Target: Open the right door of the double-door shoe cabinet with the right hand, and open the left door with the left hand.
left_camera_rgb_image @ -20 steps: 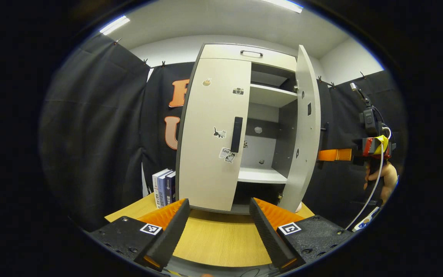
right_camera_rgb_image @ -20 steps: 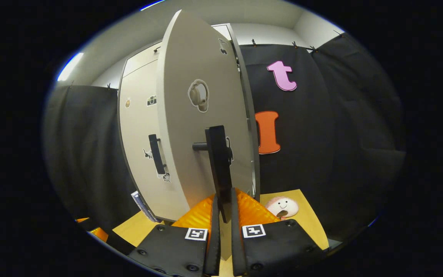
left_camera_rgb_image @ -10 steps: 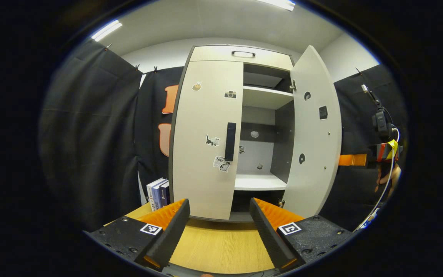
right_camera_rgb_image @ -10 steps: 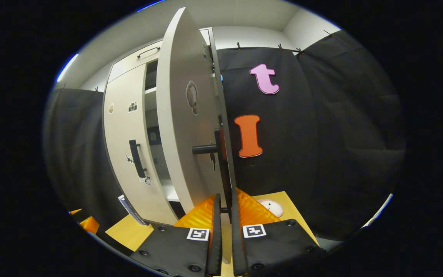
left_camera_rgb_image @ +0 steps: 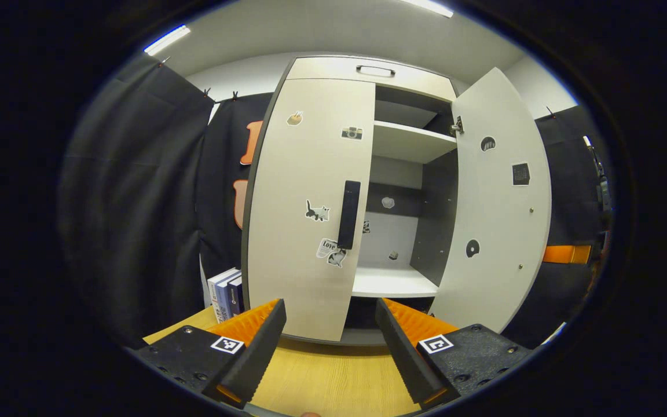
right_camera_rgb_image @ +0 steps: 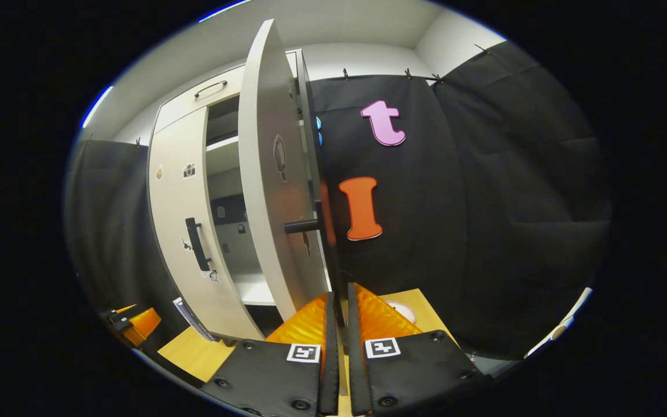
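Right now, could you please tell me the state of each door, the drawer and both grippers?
right door: swung wide open, shelves exposed.
left door: closed, its handle untouched.
top drawer: closed.
right gripper: shut on the right door handle.
left gripper: open, holding nothing, facing the left door, off the cabinet.
books: standing upright beside the cabinet.

We count one pale double-door shoe cabinet (left_camera_rgb_image: 310, 191) with two doors: one shut left door (left_camera_rgb_image: 304, 174), one swung-open right door (left_camera_rgb_image: 498, 202). Two black bar handles: one (left_camera_rgb_image: 348, 214) on the left door, one (right_camera_rgb_image: 327, 243) on the right. Three upright books (left_camera_rgb_image: 226, 286). One wooden table (left_camera_rgb_image: 327, 376).
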`<act>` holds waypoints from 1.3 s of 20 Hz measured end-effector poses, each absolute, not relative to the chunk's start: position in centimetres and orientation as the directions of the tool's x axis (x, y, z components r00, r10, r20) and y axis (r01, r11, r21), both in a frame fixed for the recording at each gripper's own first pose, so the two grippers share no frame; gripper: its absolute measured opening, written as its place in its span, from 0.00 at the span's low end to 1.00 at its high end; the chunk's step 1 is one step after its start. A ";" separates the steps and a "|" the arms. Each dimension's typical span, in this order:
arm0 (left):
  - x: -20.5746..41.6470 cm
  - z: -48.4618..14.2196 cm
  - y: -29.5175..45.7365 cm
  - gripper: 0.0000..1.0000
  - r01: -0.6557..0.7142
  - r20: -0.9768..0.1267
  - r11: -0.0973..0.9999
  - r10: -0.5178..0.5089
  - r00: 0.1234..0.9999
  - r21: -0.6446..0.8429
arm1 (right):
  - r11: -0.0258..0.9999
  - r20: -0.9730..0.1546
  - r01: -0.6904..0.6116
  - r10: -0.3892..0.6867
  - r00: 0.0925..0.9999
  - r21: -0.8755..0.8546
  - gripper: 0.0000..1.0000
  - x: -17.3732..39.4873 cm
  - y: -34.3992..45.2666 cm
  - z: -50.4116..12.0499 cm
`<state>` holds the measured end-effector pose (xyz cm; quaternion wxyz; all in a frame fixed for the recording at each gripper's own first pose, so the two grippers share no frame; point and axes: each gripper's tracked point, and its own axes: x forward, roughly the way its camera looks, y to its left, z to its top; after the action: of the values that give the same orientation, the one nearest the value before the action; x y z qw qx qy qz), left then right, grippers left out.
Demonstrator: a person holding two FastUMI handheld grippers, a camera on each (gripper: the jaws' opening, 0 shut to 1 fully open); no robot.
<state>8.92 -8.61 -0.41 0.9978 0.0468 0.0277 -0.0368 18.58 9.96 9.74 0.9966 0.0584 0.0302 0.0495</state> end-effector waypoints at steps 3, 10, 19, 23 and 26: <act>11.6 0.2 -9.4 0.92 0.094 -0.053 0.993 -0.090 0.995 0.076 | 0.991 -0.042 -0.071 0.076 0.996 0.109 0.13 17.9 9.1 9.9; 17.3 3.1 -11.7 0.95 0.137 -0.008 0.985 -0.137 0.990 0.101 | 0.997 -0.008 -0.009 0.010 1.000 0.082 0.41 16.9 7.0 10.7; 24.0 5.4 -12.6 0.94 0.137 0.013 0.983 -0.140 0.990 0.124 | 0.988 -0.020 0.098 -0.097 0.995 0.118 0.82 16.0 4.3 10.5; 27.1 4.9 -12.3 0.92 0.125 -0.011 0.985 -0.125 0.992 0.121 | 0.983 -0.027 0.133 -0.131 0.991 0.124 0.98 15.6 3.5 10.3; 29.2 4.8 -12.2 0.94 0.125 -0.015 0.985 -0.125 0.992 0.120 | 0.981 -0.040 0.164 -0.160 0.986 0.106 0.99 15.3 2.6 9.9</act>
<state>29.17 -12.18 4.77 0.9962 0.0607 0.0038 -0.0627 15.34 2.62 9.91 0.9951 0.0544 0.0155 -0.0813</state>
